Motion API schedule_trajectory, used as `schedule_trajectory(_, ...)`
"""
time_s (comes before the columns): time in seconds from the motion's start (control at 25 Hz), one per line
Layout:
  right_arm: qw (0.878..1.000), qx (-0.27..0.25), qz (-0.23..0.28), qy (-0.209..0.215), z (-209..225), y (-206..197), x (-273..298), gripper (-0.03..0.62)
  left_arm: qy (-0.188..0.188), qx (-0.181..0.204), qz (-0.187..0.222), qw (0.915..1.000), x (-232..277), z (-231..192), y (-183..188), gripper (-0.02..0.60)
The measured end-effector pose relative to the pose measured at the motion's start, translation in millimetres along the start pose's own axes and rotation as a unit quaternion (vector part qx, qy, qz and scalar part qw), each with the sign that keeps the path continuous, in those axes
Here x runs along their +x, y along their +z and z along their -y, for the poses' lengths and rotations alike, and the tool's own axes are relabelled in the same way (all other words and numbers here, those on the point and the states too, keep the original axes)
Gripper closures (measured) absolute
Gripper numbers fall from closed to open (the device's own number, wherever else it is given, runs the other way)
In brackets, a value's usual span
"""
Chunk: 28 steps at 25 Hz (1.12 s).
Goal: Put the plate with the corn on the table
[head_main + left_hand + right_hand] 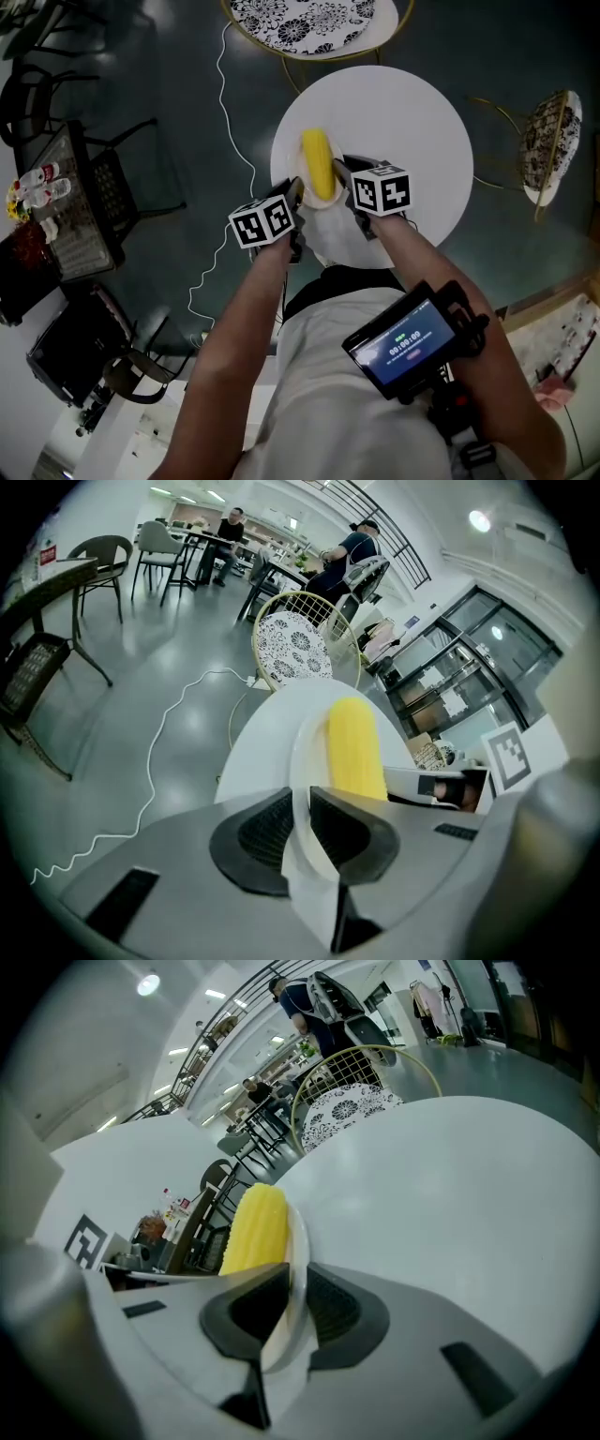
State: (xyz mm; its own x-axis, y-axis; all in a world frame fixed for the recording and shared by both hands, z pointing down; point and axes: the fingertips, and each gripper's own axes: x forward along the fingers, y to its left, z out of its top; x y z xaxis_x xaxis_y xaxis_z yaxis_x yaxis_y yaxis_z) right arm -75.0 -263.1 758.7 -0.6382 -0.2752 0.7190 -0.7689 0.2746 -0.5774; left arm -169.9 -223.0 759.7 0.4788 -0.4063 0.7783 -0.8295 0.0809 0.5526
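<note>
Two grippers are clamped on one shallow round white plate [307, 171] [306, 752] [299, 1237]. Left of the left gripper [297, 199] [302, 803], a thin white cable [225, 94] [164, 738] is seen snaking over the grey floor [178, 56]. That gripper's jaws are closed on the plate's left rim. Between the grippers, a yellow corn cob [318, 166] [354, 747] [255, 1227] is carried lengthwise on the plate, which is held over the near edge of the round white table [403, 122] [262, 728] [450, 1176]; contact with the tabletop cannot be judged. The right gripper [343, 180] [295, 1281] is pinched on the plate's right rim, with the tabletop spread beyond it.
</note>
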Motion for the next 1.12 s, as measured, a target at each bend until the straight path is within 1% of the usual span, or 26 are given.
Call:
schedule_trajectory(0.16, 1.0, 0.011, 0.005, 0.001, 2, -1, -2, 0.542, 0.0, 0.01, -0.003, 0.9999, 1, 2, -2, 0.54)
schedule_trajectory(0.28, 1.0, 0.025, 0.013, -0.002, -5, 0, -12, 0.542, 0.004, 0.017, 0.007, 0.9998, -15, 5, -1, 0.537)
schedule_trajectory(0.36, 0.999, 0.025, 0.022, -0.006, -9, 2, -19, 0.542, 0.009, 0.019, 0.017, 0.9996, -26, 6, 0, 0.537)
schedule_trajectory(0.44, 0.999, 0.023, 0.029, -0.014, -4, 5, -22, 0.542, 0.012, 0.02, 0.024, 0.9994, -26, 4, 1, 0.537)
schedule_trajectory(0.56, 0.999, 0.023, 0.043, -0.021, 3, 8, -23, 0.542, 0.011, 0.016, 0.029, 0.9994, -24, -2, 0, 0.537)
schedule_trajectory(0.68, 0.998, 0.021, 0.055, -0.034, 3, 6, -34, 0.542, 0.012, 0.018, 0.032, 0.9993, -36, -4, -5, 0.537)
schedule_trajectory(0.8, 0.997, 0.018, 0.059, -0.04, 4, 7, -37, 0.542, 0.007, 0.018, 0.035, 0.9992, -40, -4, -6, 0.537)
schedule_trajectory(0.92, 0.997, 0.017, 0.06, -0.037, 4, 7, -36, 0.542, 0.0, 0.012, 0.038, 0.9992, -39, -2, -6, 0.537)
schedule_trajectory(1.04, 0.998, 0.013, 0.06, -0.031, -6, 2, -42, 0.542, -0.005, 0.012, 0.039, 0.9992, -48, 5, -11, 0.537)
schedule_trajectory(1.12, 0.998, 0.009, 0.059, -0.031, -13, -2, -48, 0.543, -0.015, 0.014, 0.043, 0.9989, -55, 12, -14, 0.537)
